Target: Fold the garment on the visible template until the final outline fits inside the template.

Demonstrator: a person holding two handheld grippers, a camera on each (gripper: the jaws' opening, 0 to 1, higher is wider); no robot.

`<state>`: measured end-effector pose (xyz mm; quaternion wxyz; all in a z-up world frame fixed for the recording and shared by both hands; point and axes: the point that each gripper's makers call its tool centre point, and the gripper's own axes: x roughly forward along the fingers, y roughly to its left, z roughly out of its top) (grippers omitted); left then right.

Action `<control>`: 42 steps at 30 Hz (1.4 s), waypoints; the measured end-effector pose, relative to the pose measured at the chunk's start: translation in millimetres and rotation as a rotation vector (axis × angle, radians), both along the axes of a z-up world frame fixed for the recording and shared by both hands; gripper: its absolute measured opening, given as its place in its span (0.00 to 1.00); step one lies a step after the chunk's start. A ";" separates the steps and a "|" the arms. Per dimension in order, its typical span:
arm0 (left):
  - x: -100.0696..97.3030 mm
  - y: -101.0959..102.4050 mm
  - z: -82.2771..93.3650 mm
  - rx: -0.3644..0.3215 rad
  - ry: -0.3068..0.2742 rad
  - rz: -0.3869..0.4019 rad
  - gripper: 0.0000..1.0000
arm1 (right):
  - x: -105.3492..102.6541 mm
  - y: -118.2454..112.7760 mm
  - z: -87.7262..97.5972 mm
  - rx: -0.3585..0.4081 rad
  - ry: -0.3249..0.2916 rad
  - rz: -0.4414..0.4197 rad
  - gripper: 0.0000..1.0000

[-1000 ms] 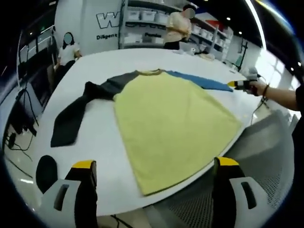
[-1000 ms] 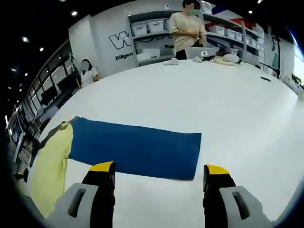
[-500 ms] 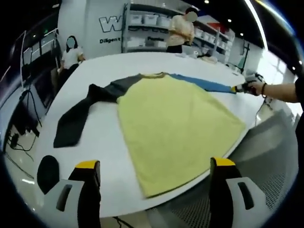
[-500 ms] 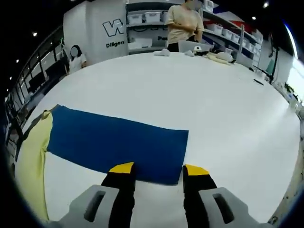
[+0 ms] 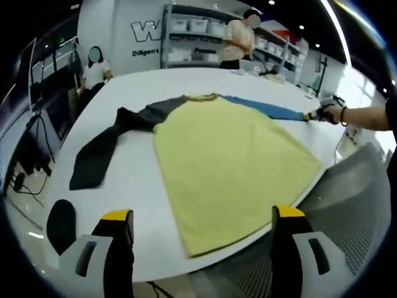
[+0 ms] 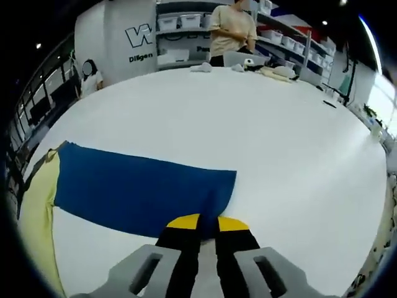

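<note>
A long-sleeved shirt lies flat on the white table (image 5: pixel 136 186). In the left gripper view its yellow body (image 5: pixel 229 155) reaches the near table edge, and its dark grey sleeve (image 5: pixel 99 155) trails off to the left. The blue sleeve (image 5: pixel 267 110) runs right to the right gripper (image 5: pixel 312 115), held in a hand. My left gripper (image 5: pixel 200 217) hangs open in front of the table edge, off the hem. In the right gripper view the blue sleeve (image 6: pixel 139 189) lies flat, and my right gripper (image 6: pixel 208 222) is shut on the cuff's near corner.
Two people stand or sit at the table's far side, one at the left (image 5: pixel 94 65) and one by the shelves (image 5: pixel 239 43) with white bins. Pale cloths (image 6: pixel 273 71) lie on the far table. A black round object (image 5: pixel 61 223) sits below the near left edge.
The right gripper's jaws have closed from wide apart onto the blue sleeve's cuff as it moved in. The left gripper stays open and has barely shifted.
</note>
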<state>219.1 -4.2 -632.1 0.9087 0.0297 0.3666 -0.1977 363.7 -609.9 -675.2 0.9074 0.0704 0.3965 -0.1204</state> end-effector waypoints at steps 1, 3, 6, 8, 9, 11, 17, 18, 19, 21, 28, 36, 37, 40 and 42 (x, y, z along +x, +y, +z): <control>-0.3 -0.8 -0.2 0.002 0.000 -0.006 0.88 | 1.5 -2.6 2.2 -0.004 -0.004 -0.005 0.01; -0.4 -2.1 -0.2 0.001 -0.001 -0.011 0.89 | 3.6 -3.5 6.1 -0.010 -0.001 0.001 0.00; -0.2 -3.3 -0.2 -0.003 0.000 -0.011 0.89 | 5.7 -2.1 10.3 -0.012 -0.004 0.011 0.00; -0.2 -4.0 0.0 -0.003 -0.001 -0.015 0.89 | 7.0 -3.5 11.7 -0.006 -0.006 0.005 0.00; -0.3 -4.2 0.0 -0.002 -0.001 -0.016 0.89 | 7.6 -3.5 11.7 0.005 -0.005 0.003 0.00; -1.0 -4.6 -0.3 -0.002 0.002 -0.019 0.89 | 7.7 -4.0 12.3 0.014 -0.006 -0.004 0.00; -1.0 -5.6 0.5 -0.011 0.003 -0.018 0.90 | 7.6 -2.8 14.3 0.031 -0.009 -0.019 0.00; -0.8 -5.8 0.7 -0.011 0.002 -0.019 0.91 | 7.7 -2.4 14.9 0.032 -0.007 -0.019 0.00; -0.8 -5.9 0.7 -0.009 0.002 -0.020 0.91 | 7.9 -2.0 16.0 0.032 -0.008 -0.019 0.00; -1.0 -6.6 1.0 -0.009 0.001 -0.025 0.91 | 9.1 -0.1 20.0 0.043 -0.018 -0.015 0.00; -1.6 -8.6 0.8 -0.012 0.005 -0.034 0.91 | 14.0 5.9 31.3 0.059 -0.038 -0.003 0.00; -3.4 -14.5 3.3 -0.019 -0.007 -0.074 0.93 | 22.8 23.0 43.7 0.104 -0.087 0.021 0.00; -3.7 -14.3 3.4 -0.024 -0.006 -0.071 0.93 | 23.5 25.6 45.6 0.109 -0.092 0.026 0.00; -3.8 -14.3 3.7 -0.025 -0.009 -0.072 0.93 | 28.9 36.6 54.6 0.127 -0.120 0.052 0.00; -4.7 -14.9 3.3 -0.023 -0.006 -0.077 0.92 | 32.7 46.1 60.8 0.127 -0.132 0.082 0.00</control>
